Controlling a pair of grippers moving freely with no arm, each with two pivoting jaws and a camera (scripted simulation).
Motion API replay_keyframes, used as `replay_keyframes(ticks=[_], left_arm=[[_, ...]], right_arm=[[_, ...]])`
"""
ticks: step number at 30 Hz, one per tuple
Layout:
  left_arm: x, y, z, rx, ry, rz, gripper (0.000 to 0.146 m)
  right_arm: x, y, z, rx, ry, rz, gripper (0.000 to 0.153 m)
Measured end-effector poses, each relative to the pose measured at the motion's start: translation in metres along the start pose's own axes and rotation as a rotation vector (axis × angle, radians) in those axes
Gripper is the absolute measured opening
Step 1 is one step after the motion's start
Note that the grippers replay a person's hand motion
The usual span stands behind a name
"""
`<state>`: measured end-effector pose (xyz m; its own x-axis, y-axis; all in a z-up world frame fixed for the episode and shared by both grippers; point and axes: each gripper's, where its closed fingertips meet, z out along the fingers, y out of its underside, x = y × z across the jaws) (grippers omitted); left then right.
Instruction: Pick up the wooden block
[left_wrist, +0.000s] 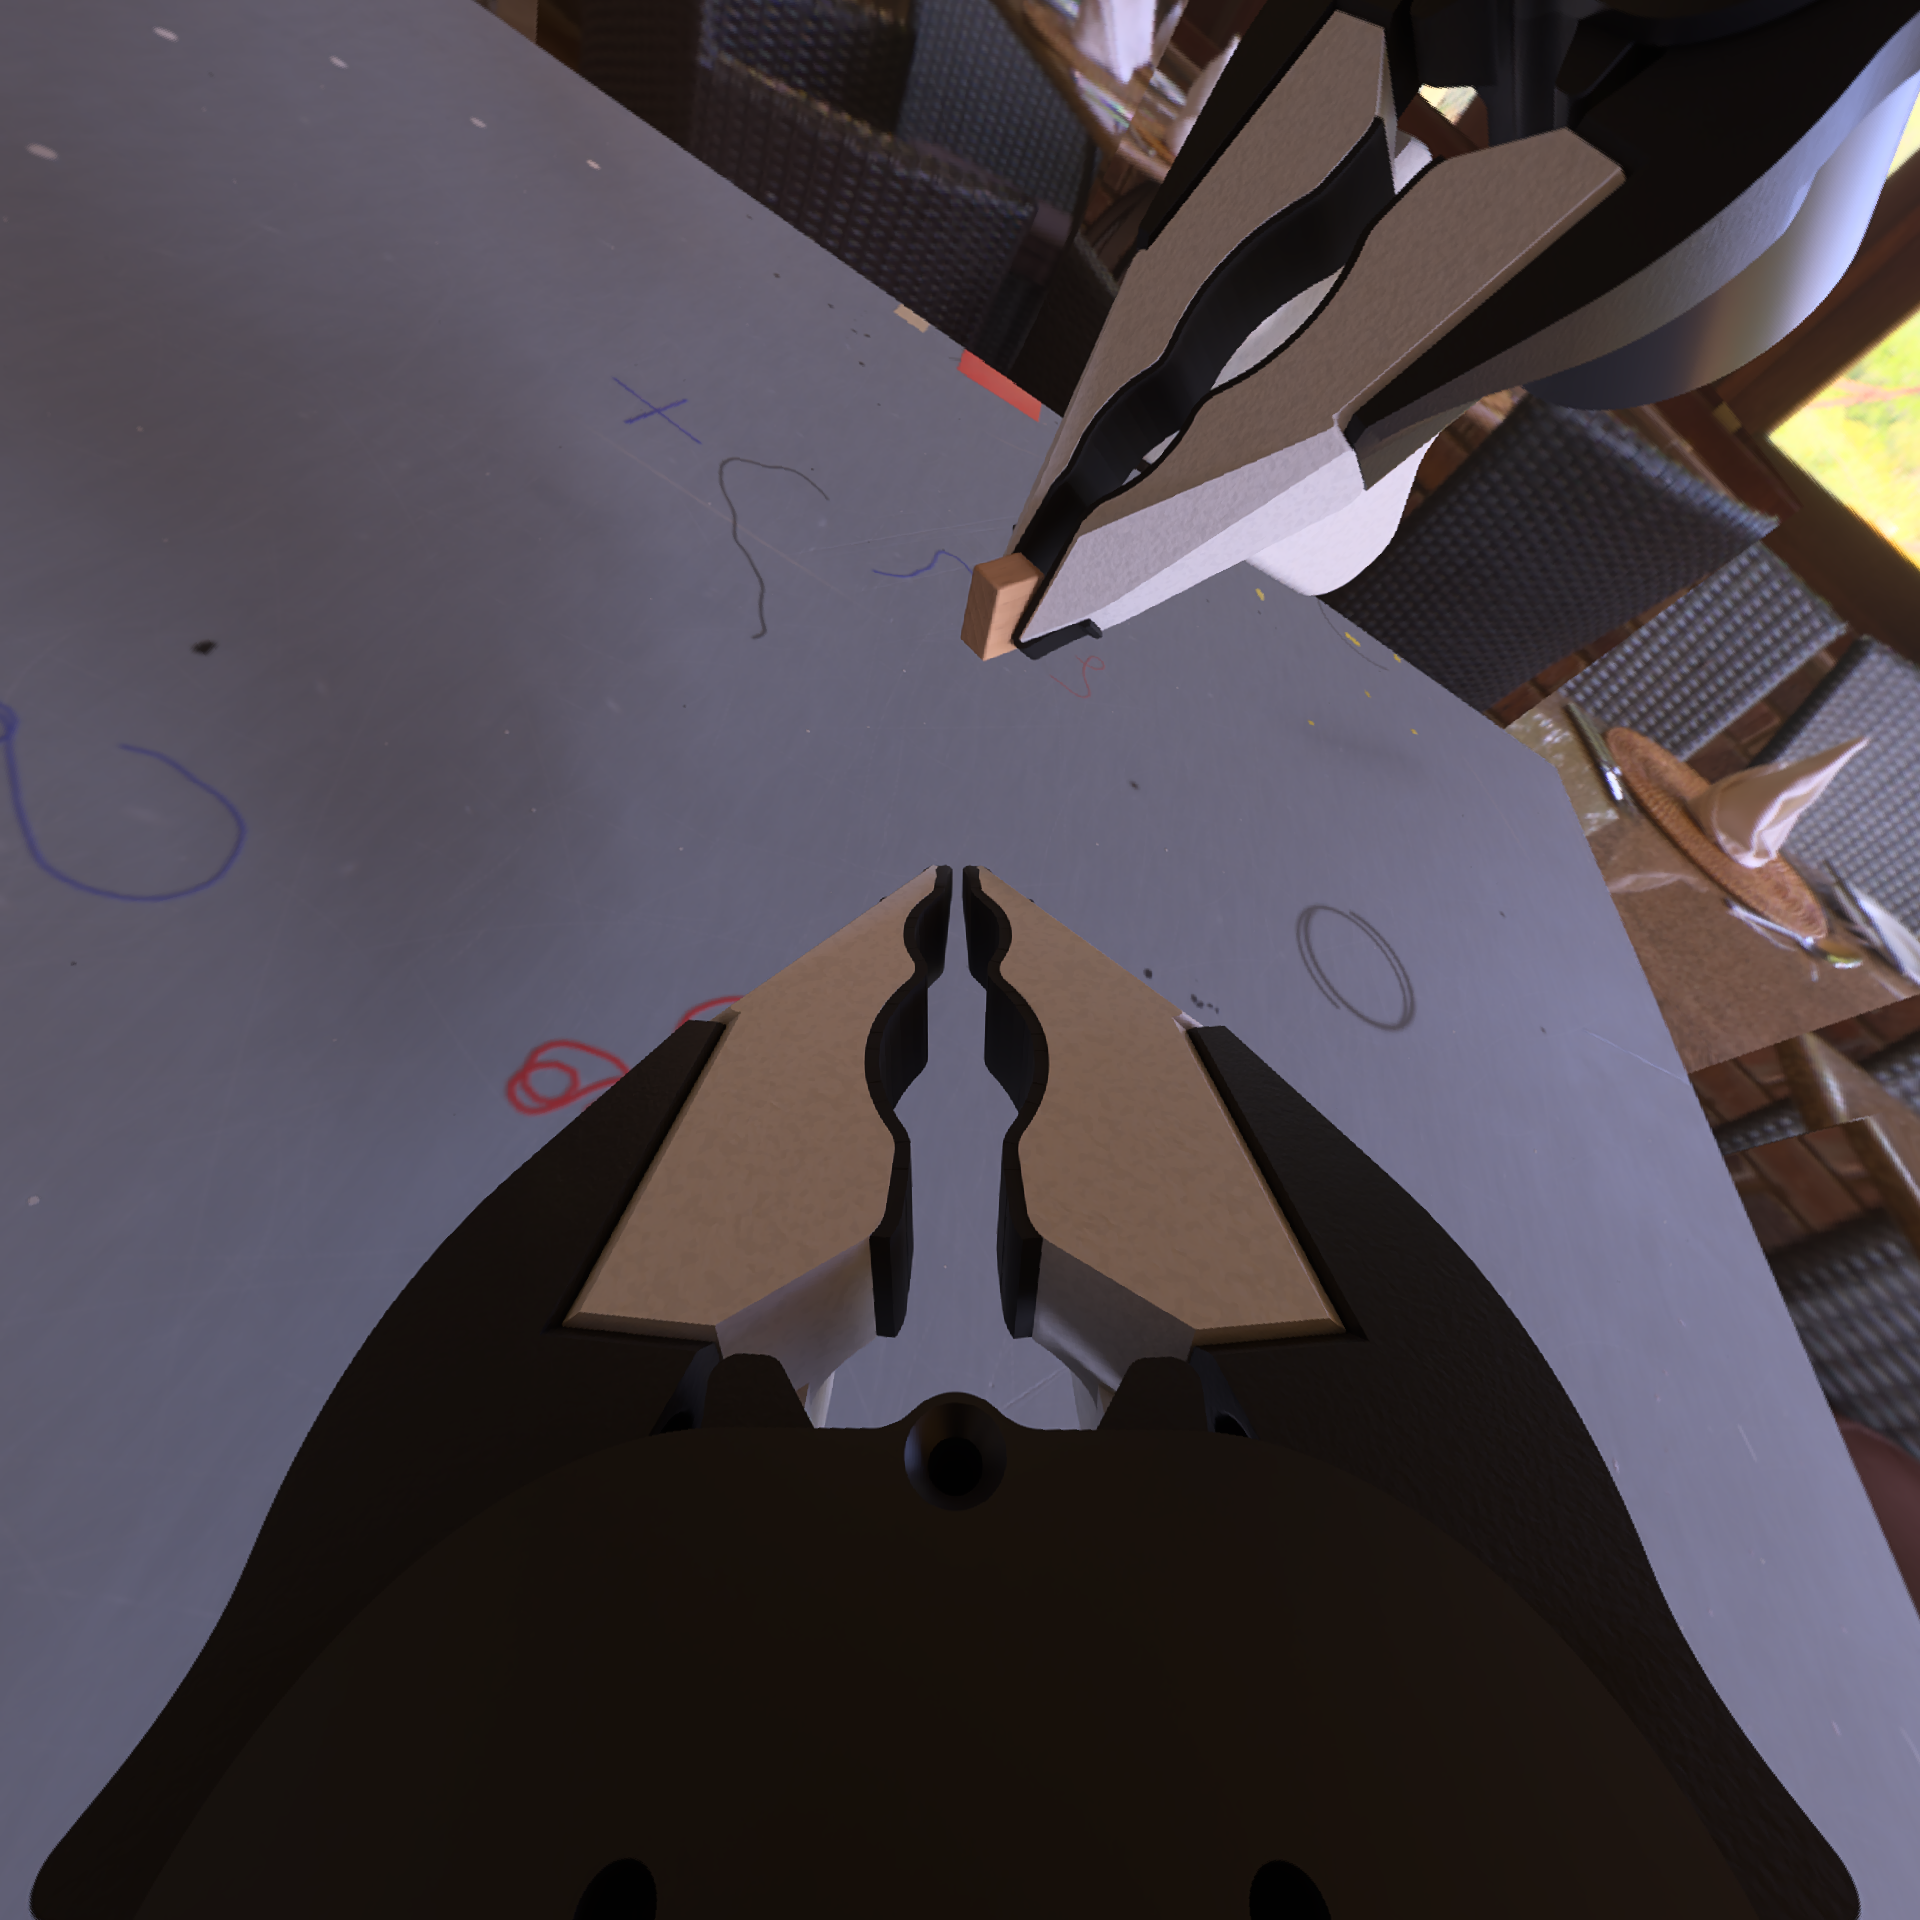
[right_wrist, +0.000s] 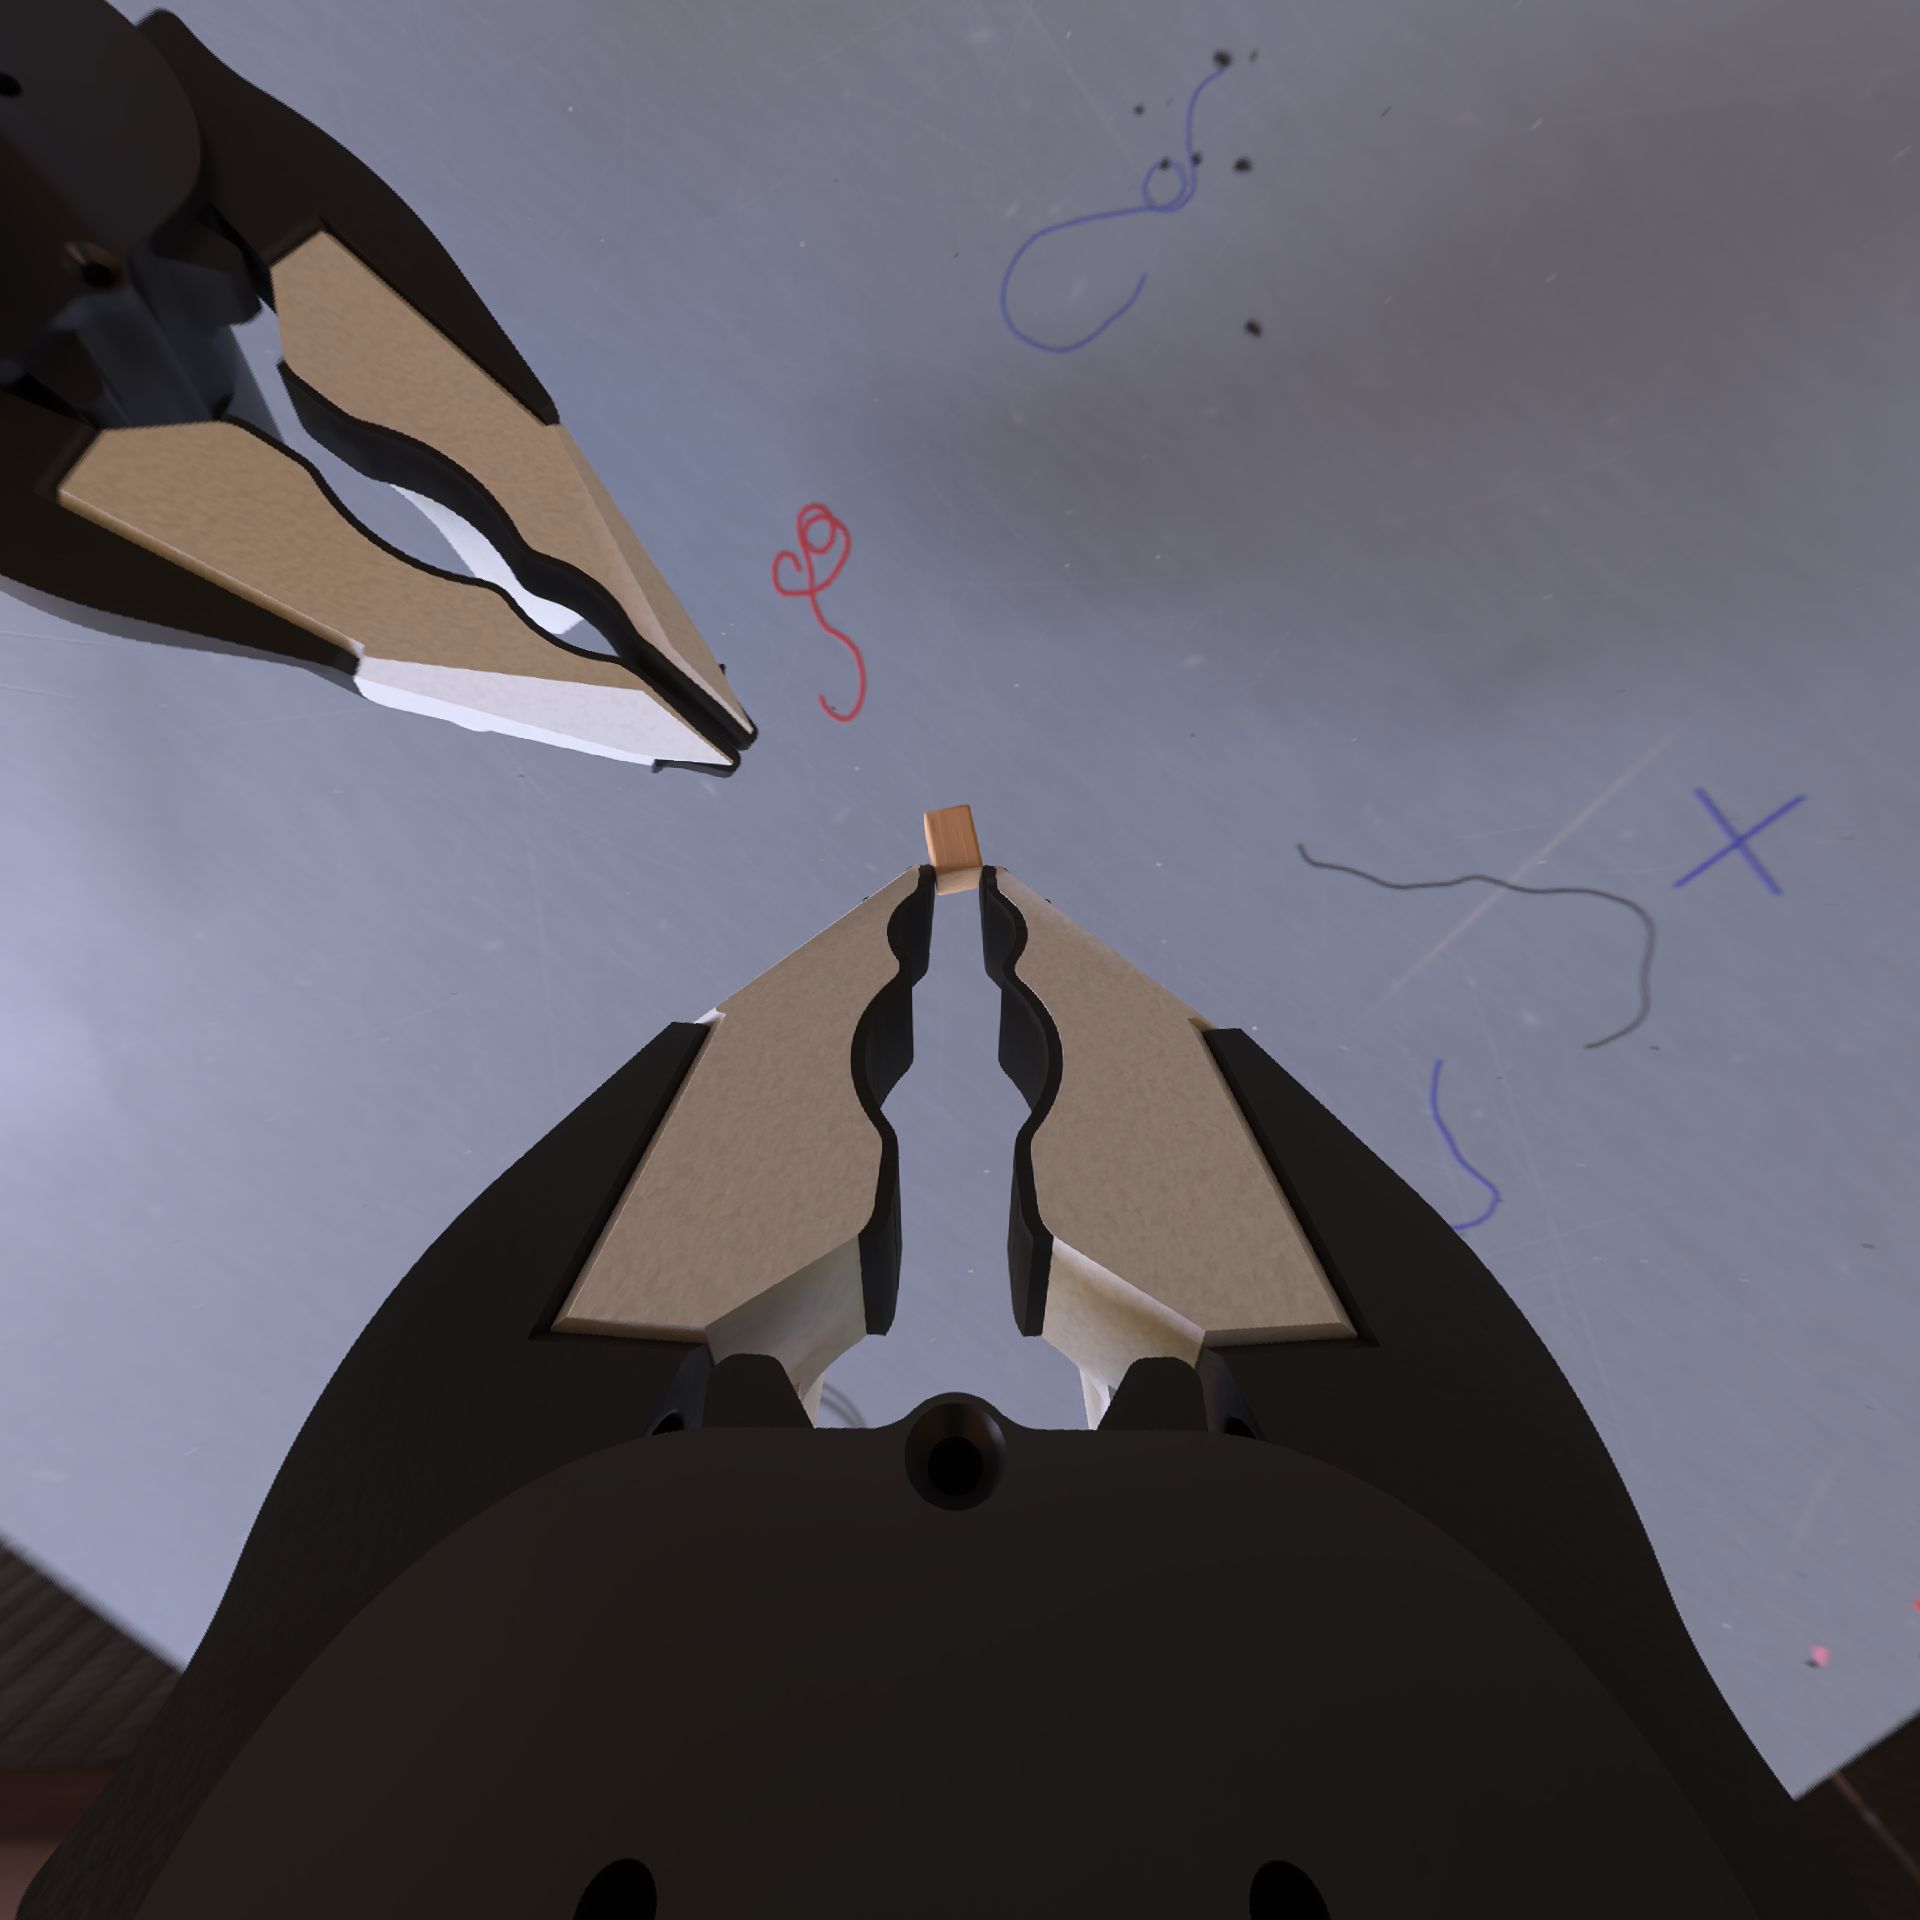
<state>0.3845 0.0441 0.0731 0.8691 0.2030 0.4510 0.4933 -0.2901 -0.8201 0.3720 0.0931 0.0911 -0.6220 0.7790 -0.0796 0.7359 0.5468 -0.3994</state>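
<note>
The wooden block (right_wrist: 953, 844) is a small light-brown cuboid, pinched between the tips of my right gripper (right_wrist: 957, 878). It sticks out past the fingertips. In the left wrist view the same block (left_wrist: 995, 615) shows at the tip of the right gripper (left_wrist: 1029, 613), which comes in from the upper right over the grey table (left_wrist: 416, 623). My left gripper (left_wrist: 956, 875) is shut and empty, its tips nearly touching. It also shows in the right wrist view (right_wrist: 740, 746) at the upper left, apart from the block.
The grey table (right_wrist: 1351, 520) bears pen scribbles: a red one (right_wrist: 821, 592), blue loops and a cross (right_wrist: 1740, 842). Past the table's far edge stand dark wicker chairs (left_wrist: 894, 177) and a laid dining table (left_wrist: 1745, 883).
</note>
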Motion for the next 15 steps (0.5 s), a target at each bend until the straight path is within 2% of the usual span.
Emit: replay_keyframes(ticks=[6, 15], left_arm=[[-0.002, 0.0, 0.0, 0.002, 0.0, -0.02, 0.002], [-0.004, 0.001, 0.0, 0.001, -0.002, -0.032, 0.002]], right_arm=[[-0.006, -0.002, 0.009, -0.097, -0.089, 0.042, 0.008], [0.001, -0.004, 0.015, -0.103, -0.049, 0.042, 0.008]])
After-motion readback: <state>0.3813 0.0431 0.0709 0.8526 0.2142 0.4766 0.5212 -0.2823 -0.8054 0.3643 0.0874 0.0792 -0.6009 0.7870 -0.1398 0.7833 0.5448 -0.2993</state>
